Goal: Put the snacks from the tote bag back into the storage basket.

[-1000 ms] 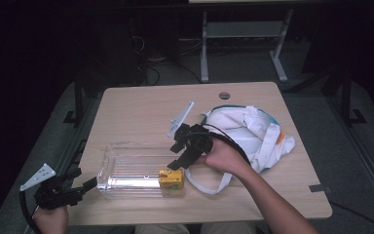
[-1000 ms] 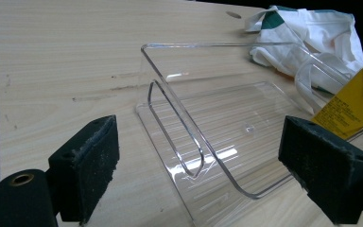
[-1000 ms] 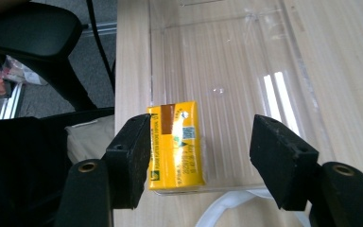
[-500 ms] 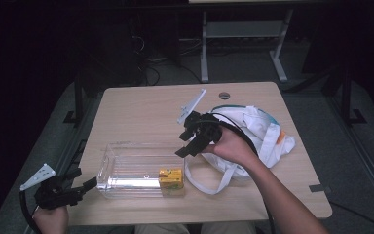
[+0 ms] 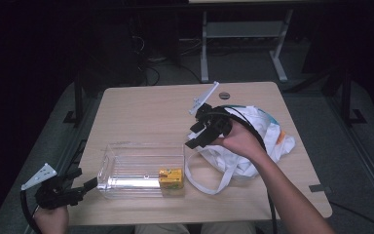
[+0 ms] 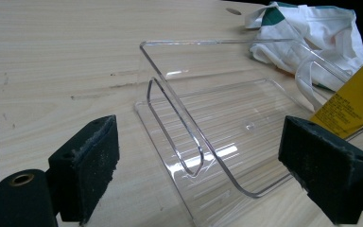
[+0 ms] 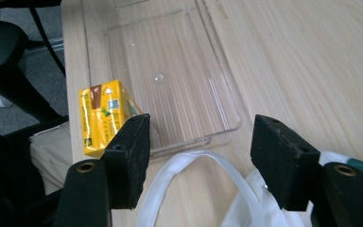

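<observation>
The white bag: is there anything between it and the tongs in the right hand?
Nothing visible. The right tongs hang open just above the white bag, with its loop handle right under them. The yellow carton sits off to the side, in the clear box.

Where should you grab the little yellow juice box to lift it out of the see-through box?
Probably from above. The yellow juice box stands upright in a near corner of the clear bin, so the walls block a sideways reach. Its top stands free, so lower the right gripper, jaws open, straight down and pinch its two broad faces near the top.
</observation>
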